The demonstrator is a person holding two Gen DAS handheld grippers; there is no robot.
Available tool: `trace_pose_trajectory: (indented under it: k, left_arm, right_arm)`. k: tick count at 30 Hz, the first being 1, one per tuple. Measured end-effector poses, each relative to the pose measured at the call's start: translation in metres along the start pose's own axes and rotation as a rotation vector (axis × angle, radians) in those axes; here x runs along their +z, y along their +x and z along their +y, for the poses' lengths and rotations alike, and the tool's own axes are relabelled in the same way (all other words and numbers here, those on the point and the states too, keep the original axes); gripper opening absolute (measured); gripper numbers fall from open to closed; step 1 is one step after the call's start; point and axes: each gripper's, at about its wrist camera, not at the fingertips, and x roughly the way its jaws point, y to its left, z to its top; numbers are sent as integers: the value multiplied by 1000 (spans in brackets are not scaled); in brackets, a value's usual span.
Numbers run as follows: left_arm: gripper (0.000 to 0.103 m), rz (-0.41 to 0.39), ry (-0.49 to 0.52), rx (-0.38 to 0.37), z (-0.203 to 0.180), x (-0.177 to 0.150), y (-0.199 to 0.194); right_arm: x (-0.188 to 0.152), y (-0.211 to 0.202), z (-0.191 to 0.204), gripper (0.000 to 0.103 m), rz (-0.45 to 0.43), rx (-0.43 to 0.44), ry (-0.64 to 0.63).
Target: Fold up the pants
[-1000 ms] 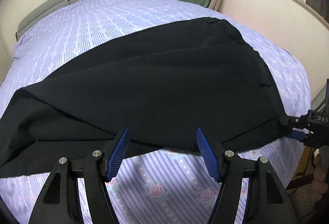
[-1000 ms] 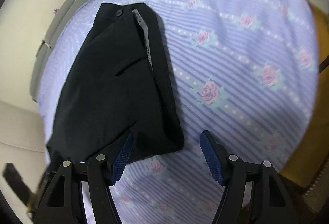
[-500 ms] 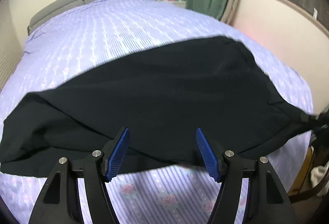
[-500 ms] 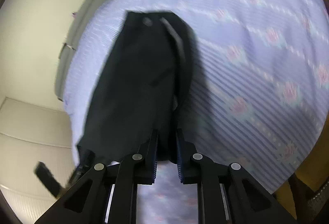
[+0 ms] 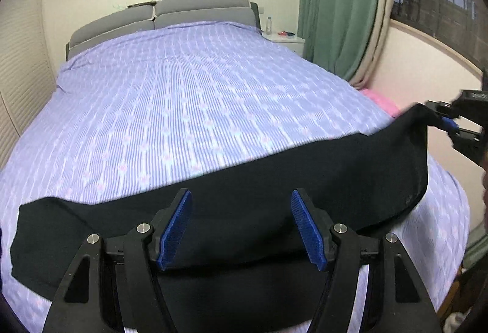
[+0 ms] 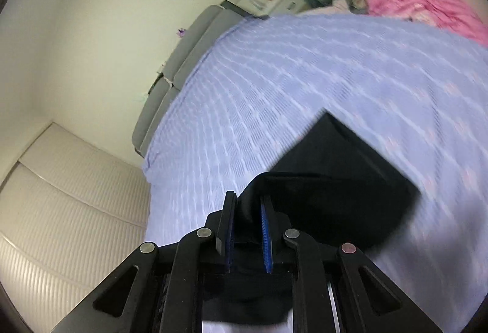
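Black pants (image 5: 274, 180) stretch in a long band across the near end of the bed. My left gripper (image 5: 241, 229) hovers over their near edge, open, with fabric showing under and between the blue pads but not pinched. At the far right, my right gripper (image 5: 448, 122) holds one corner of the pants lifted off the bed. In the right wrist view that gripper (image 6: 247, 204) is shut on a bunched fold of the pants (image 6: 335, 180), which hang from it and reach down to the sheet.
The bed (image 5: 198, 107) has a lilac striped sheet with a flower print and a grey headboard (image 5: 170, 15). A white nightstand (image 5: 286, 38), a green curtain (image 5: 338, 3) and a window stand at the right. Pink cloth (image 6: 427, 6) lies beside the bed. A slatted wardrobe (image 6: 61, 211) stands at the left.
My right gripper closed on the pants' corner and lifted it up and away. The left gripper rose, still open, and the pants now sit lower and narrower in its view.
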Motion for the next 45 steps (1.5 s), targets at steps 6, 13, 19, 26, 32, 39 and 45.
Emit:
trace_pose_trajectory:
  k: [6, 13, 19, 26, 32, 39, 45]
  left_arm:
    - [67, 5, -18, 24, -8, 30, 45]
    - [67, 61, -41, 46, -13, 26, 101]
    - [67, 104, -48, 75, -8, 13, 125]
    - [67, 111, -71, 96, 10, 7, 117]
    - [67, 88, -76, 103, 36, 4, 92]
    - [69, 77, -96, 127, 94, -26, 39]
    - [69, 86, -57, 204, 162, -78, -10]
  right_arm:
    - [63, 73, -19, 16, 51, -81, 1]
    - [79, 140, -68, 16, 171, -242, -4]
    - [76, 159, -83, 20, 222, -315, -39]
    - [67, 142, -52, 69, 193, -405, -218]
    - [34, 93, -3, 74, 94, -480, -390]
    - [-66, 44, 65, 74, -3, -510, -548]
    - [-182, 39, 112, 74, -17, -514, -625]
